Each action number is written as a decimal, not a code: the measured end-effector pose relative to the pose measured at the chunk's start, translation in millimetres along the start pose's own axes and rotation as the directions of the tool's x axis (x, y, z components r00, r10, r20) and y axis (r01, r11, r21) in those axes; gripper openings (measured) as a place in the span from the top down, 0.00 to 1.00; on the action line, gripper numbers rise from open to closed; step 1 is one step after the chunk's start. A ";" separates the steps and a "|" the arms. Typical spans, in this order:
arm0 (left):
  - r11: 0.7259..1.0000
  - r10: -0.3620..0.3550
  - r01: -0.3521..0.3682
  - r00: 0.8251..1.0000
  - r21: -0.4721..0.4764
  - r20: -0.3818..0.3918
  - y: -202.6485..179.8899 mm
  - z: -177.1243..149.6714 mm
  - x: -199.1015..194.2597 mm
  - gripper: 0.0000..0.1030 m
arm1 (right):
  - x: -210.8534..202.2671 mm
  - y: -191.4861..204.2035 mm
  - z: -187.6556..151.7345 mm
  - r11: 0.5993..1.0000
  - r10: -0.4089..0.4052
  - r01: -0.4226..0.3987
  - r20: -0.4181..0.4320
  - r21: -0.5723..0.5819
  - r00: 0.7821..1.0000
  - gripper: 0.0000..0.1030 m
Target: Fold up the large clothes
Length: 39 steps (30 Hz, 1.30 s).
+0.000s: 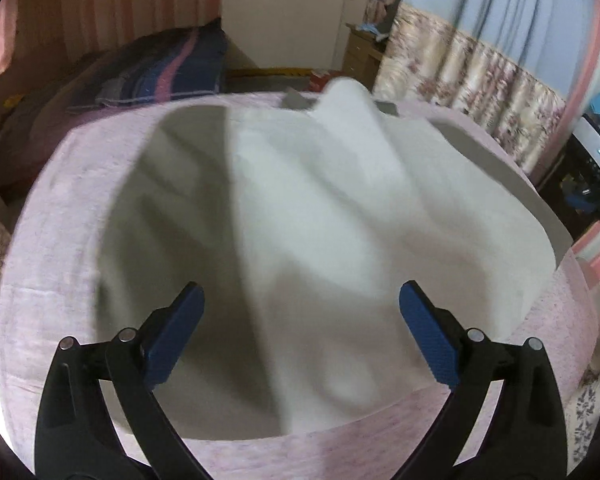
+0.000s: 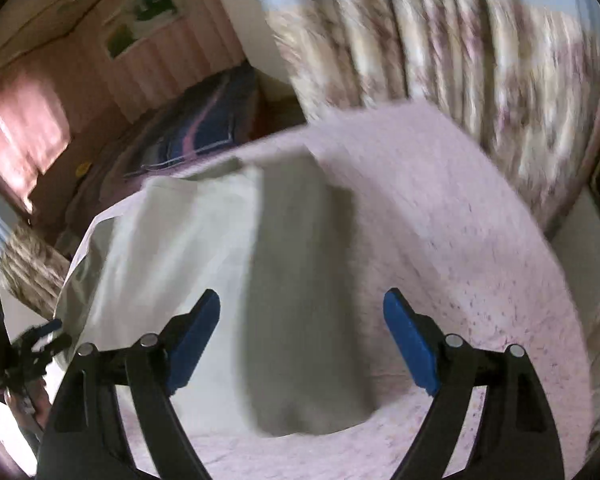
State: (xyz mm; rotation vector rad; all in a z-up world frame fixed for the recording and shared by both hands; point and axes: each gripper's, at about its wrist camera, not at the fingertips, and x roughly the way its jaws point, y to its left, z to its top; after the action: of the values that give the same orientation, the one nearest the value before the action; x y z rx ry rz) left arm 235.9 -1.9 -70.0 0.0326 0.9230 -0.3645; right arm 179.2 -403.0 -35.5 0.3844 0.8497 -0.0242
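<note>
Bedroom with flowery curtains [image 1: 460,76], and a desk [image 1: 51,240] under a pink cloth doing duty as the folding surface. The white garment [image 1: 300,216] lies rumpled across it, partly folded I'd guess. Left tongs [image 1: 302,336] and right tongs [image 2: 302,340] hang over it spread wide, nothing held, probably between grabs.
</note>
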 end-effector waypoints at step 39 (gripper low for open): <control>1.000 0.024 -0.024 0.995 -0.002 -0.094 -54.0 -9.5 68.5 0.05 | 71.9 0.9 -71.1 0.958 0.177 -0.187 0.065 0.217 0.982 0.40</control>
State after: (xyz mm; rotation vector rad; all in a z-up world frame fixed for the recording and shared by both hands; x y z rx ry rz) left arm 248.6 -71.0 -122.6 0.0583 1.0149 -0.3413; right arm 175.4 -368.5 -130.5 0.6702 0.7661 0.0435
